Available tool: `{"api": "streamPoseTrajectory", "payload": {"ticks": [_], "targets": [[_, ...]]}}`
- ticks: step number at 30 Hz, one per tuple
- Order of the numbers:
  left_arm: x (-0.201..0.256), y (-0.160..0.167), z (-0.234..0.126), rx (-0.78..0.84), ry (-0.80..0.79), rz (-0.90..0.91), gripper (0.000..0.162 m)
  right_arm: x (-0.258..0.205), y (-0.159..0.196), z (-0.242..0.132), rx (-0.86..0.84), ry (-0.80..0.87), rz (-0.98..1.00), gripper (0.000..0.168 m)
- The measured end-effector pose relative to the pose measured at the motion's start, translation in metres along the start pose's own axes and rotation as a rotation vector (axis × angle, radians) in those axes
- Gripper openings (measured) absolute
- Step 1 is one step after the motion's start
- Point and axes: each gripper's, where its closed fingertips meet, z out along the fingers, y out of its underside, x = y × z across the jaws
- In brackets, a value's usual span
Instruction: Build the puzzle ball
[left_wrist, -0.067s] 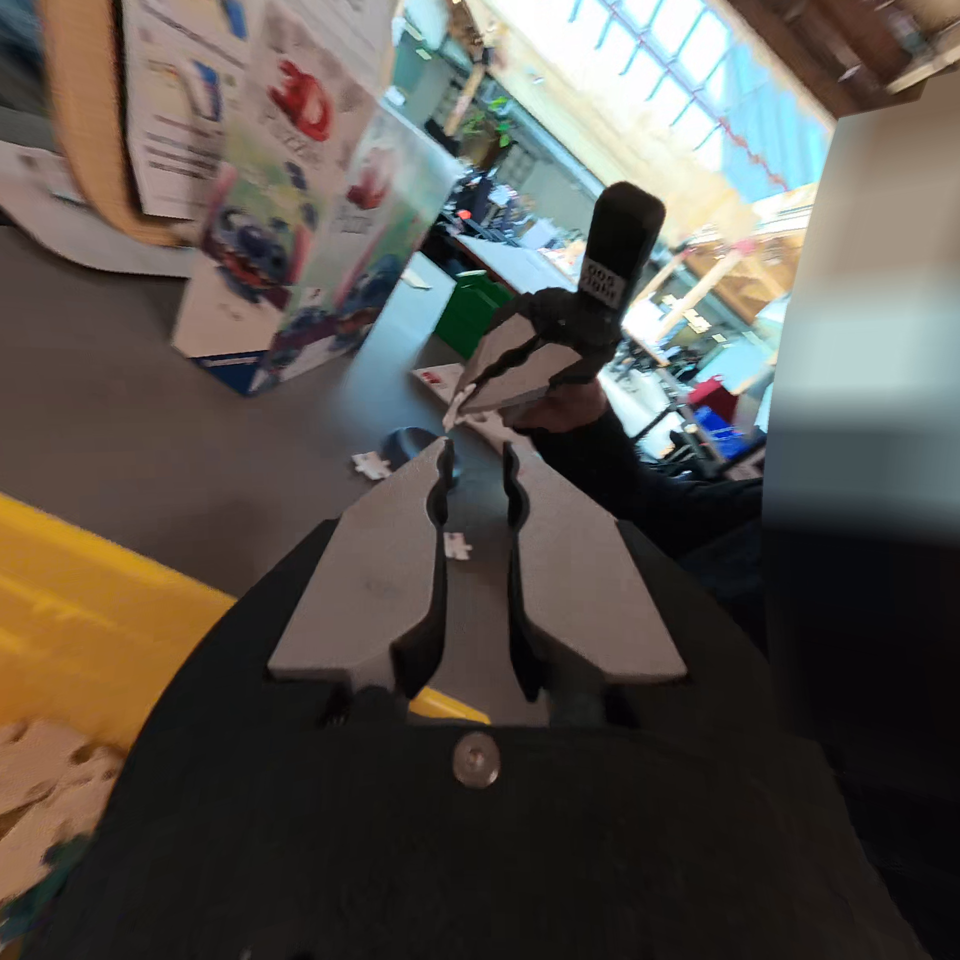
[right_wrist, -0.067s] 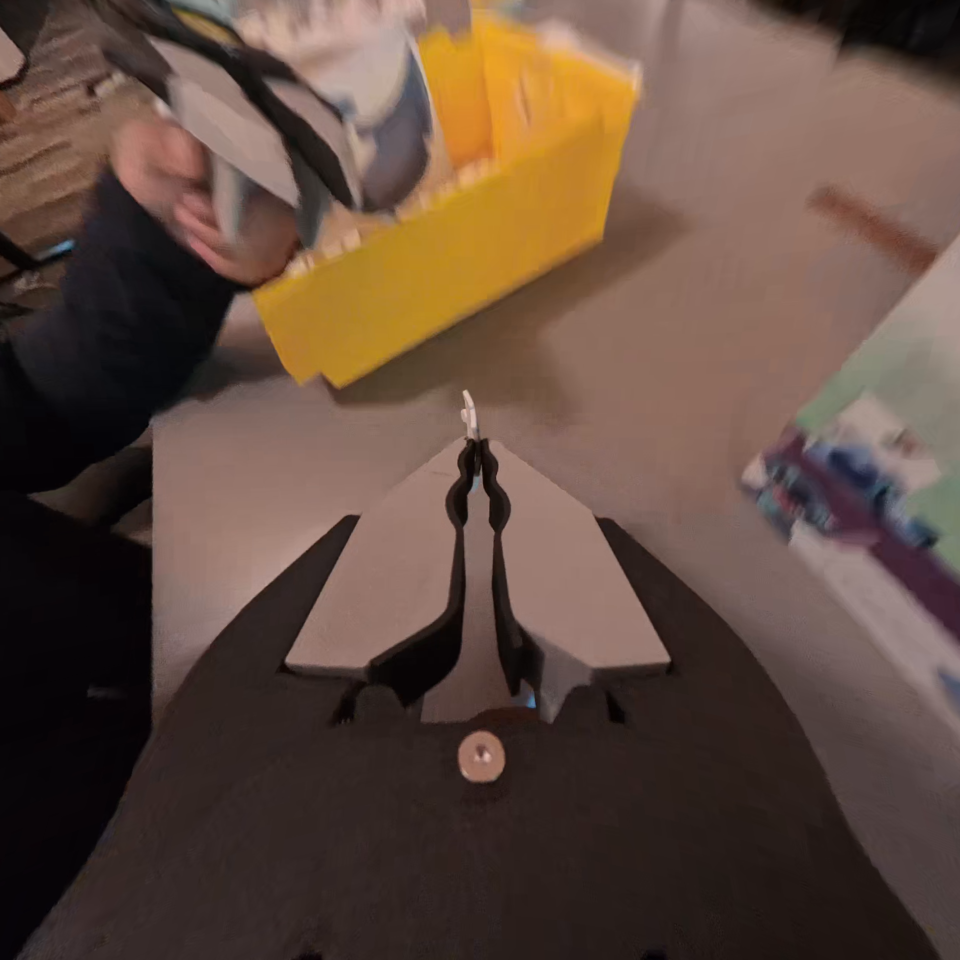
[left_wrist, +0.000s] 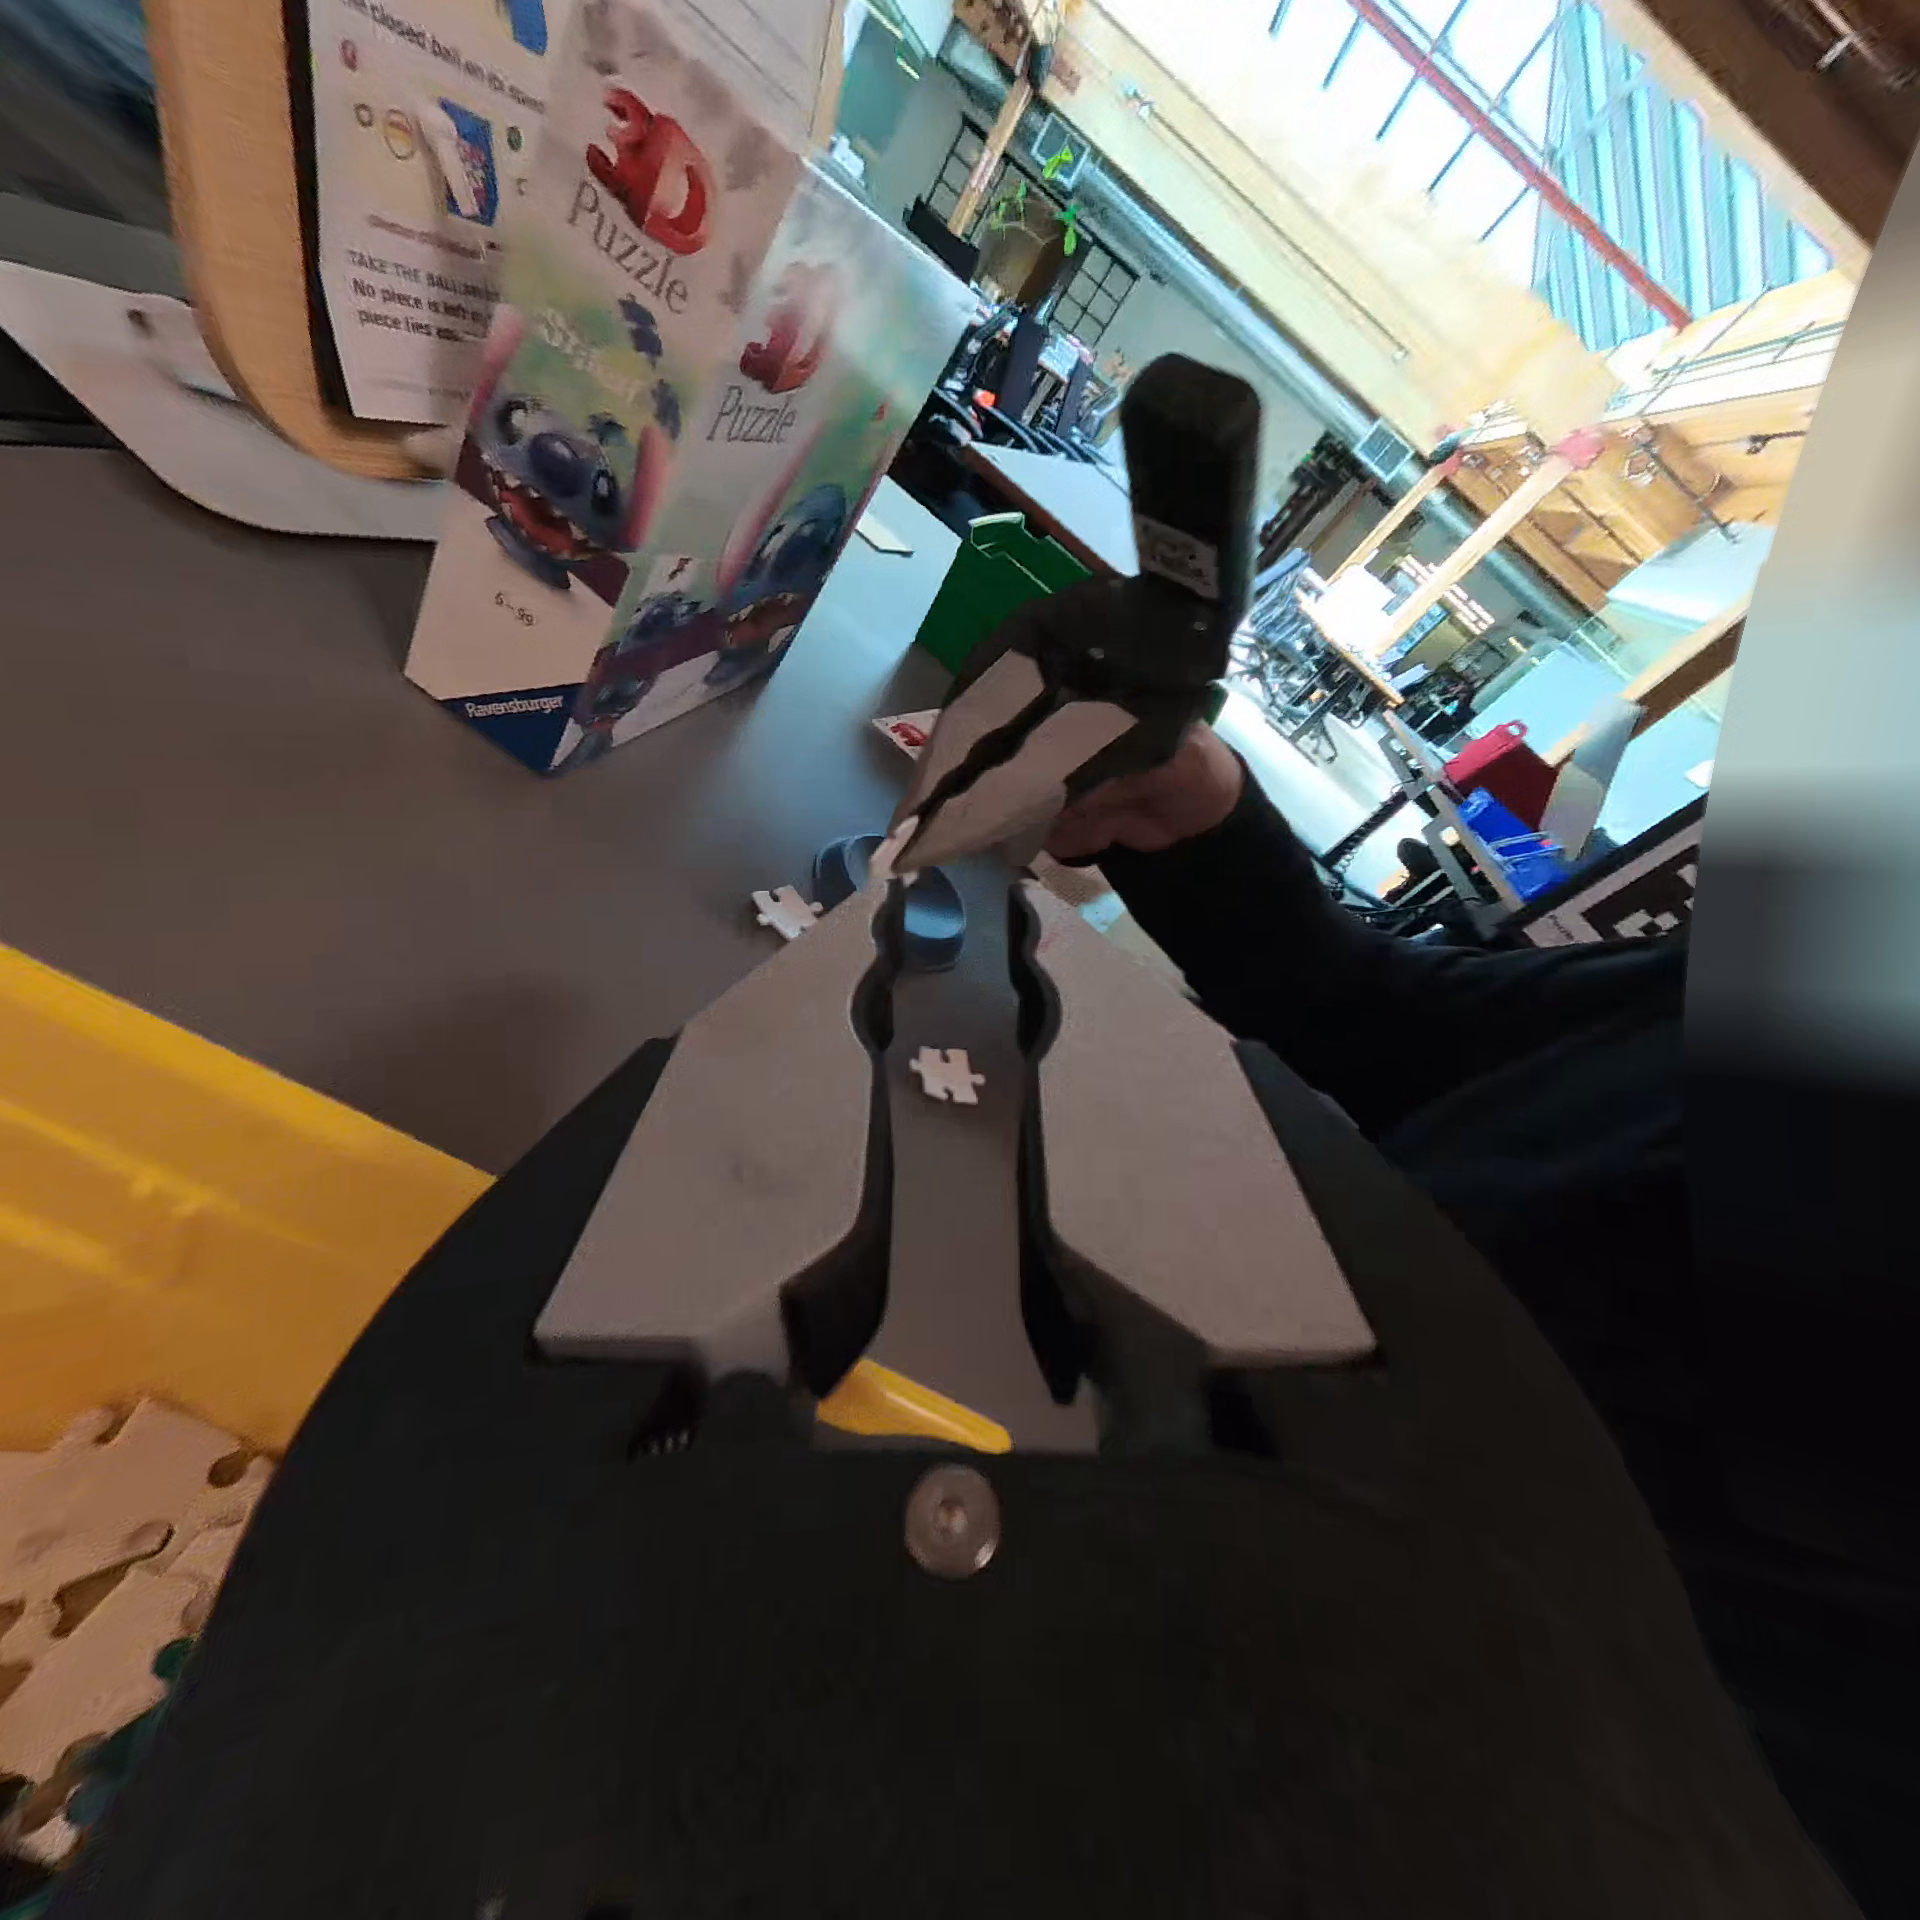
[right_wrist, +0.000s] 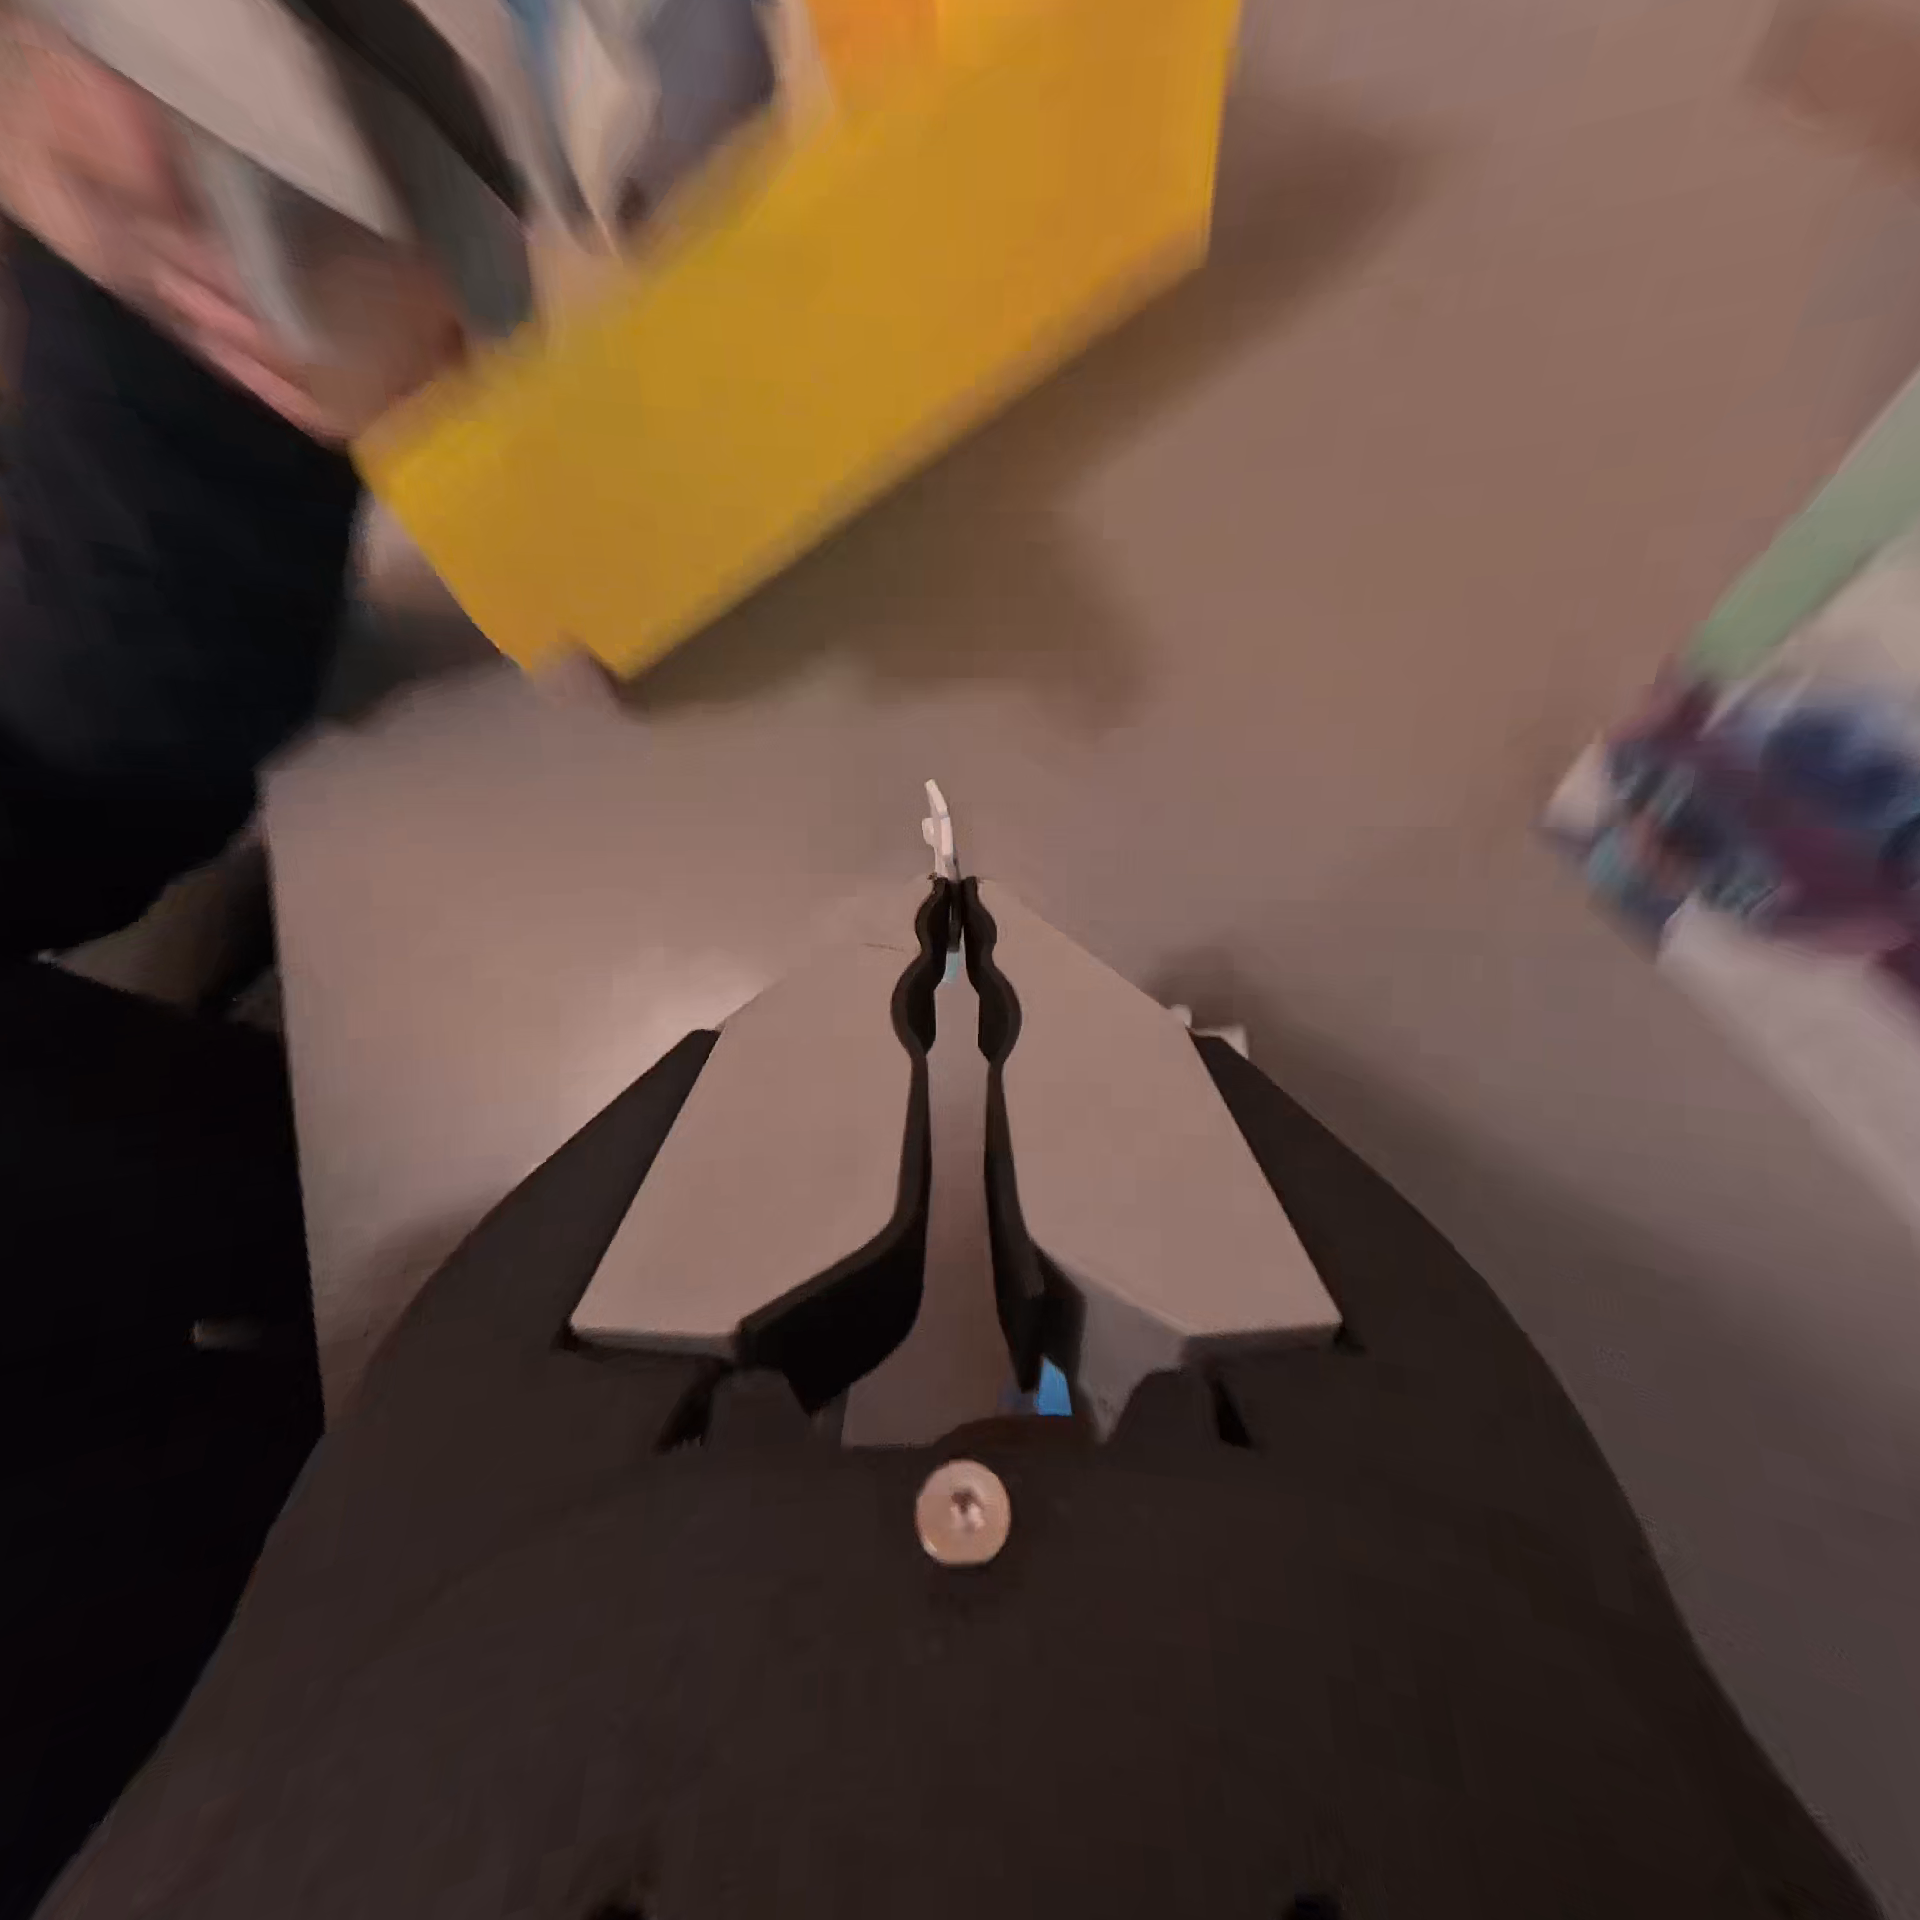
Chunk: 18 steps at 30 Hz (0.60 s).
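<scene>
My left gripper is open and empty above the grey table, over a loose white puzzle piece. Another white piece lies beside a blue curved stand part. My right gripper is shut on a small white puzzle piece, held edge-on above the table. It shows in the left wrist view too, just beyond my left fingertips, piece at its tip. The left gripper appears blurred in the right wrist view, above the yellow bin.
The yellow bin at the left holds several loose puzzle pieces. The puzzle's box stands on the table behind; it shows blurred in the right wrist view. A green bin sits farther back. About 15 cm separates my left fingertips from my right.
My left gripper has opened a little wider and shifted, so the loose white piece now sits mid-gap. The right gripper has moved closer to the yellow bin, still holding its piece.
</scene>
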Motion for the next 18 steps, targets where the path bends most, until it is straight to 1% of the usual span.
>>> {"api": "streamPoseTrajectory", "payload": {"ticks": [2,4,8,11,13,18], "targets": [[0.0,0.005,0.004,-0.024,-0.004,0.008,0.018,0.009,0.027,0.016,-0.115,0.003,0.049,0.001],[0.0,0.009,0.007,-0.047,-0.007,0.02,0.019,0.018,0.041,0.027,-0.19,0.065,0.027,0.005],[-0.006,0.01,0.008,-0.051,-0.032,0.015,0.019,0.039,0.044,0.038,-0.265,0.209,-0.059,0.014],[-0.009,0.008,0.005,-0.037,-0.044,0.019,0.019,0.045,0.039,0.044,-0.252,0.221,-0.069,0.021],[-0.011,0.005,0.002,-0.026,-0.061,0.023,0.019,0.048,0.032,0.042,-0.219,0.238,-0.072,0.022],[-0.014,0.002,-0.001,-0.01,-0.075,0.022,0.019,0.056,0.016,0.016,-0.109,0.283,-0.049,0.022]]}}
